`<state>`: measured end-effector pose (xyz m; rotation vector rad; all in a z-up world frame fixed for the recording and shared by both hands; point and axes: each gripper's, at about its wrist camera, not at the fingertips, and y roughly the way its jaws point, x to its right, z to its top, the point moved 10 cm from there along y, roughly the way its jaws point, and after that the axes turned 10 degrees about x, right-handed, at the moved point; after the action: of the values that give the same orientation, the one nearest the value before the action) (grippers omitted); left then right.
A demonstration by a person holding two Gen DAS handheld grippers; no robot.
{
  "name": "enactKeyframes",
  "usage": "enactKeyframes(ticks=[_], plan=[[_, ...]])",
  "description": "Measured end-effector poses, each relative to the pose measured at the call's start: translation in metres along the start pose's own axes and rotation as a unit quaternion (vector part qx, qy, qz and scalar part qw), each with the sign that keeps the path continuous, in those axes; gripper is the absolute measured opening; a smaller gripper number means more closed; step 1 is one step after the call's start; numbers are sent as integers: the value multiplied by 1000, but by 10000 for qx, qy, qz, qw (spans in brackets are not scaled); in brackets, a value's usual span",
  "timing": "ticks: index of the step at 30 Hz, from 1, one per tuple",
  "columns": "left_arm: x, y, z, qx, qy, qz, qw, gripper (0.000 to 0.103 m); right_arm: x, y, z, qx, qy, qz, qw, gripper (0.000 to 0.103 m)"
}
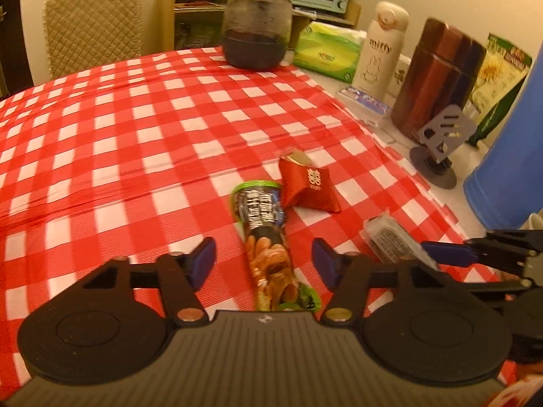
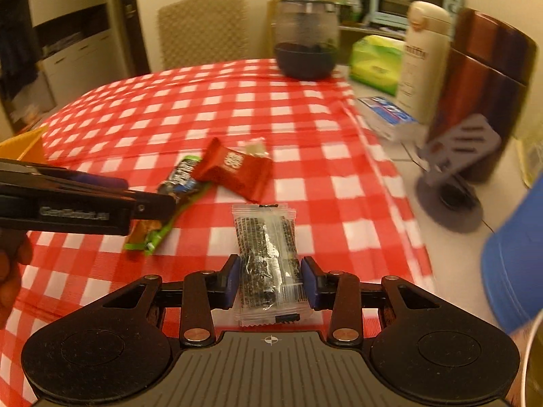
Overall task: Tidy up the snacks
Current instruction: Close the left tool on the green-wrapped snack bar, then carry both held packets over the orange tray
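The right gripper point(image 2: 270, 279) has its jaws nearly closed around the clear snack packet point(image 2: 266, 261) lying between them, light, crinkly and probably slippery, best pinched mid-length, while the left gripper point(image 1: 264, 259) gapes wide over the green-edged snack wrapper point(image 1: 269, 247).

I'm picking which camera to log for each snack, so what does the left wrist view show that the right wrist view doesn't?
Only the left wrist view shows the left claw open, straddling the long green-edged snack packet, and a yellow-flower printed bag at far right.

Only the right wrist view shows the right claw closing on the clear packet of dark snack, plus a small pale wrapped candy and an orange container corner.

Both show the red pillow-shaped packet, the red-and-white checked tablecloth and the dark glass jar.
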<state>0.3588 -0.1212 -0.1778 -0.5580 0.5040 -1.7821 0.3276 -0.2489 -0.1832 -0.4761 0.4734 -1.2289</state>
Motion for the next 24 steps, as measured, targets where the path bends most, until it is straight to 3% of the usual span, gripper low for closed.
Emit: enactKeyframes(ticks=[4, 14, 24], plan=[[7, 9, -4, 75, 245, 102, 9996, 29, 1, -7, -1, 110, 46, -91, 9999, 39], [-7, -36, -36, -60, 466, 146, 9988, 26, -9, -14, -10, 140, -59, -35, 9999, 39], [-8, -32, -37, -56, 680, 179, 9975, 27, -14, -5, -13, 100, -109, -16, 9999, 40]])
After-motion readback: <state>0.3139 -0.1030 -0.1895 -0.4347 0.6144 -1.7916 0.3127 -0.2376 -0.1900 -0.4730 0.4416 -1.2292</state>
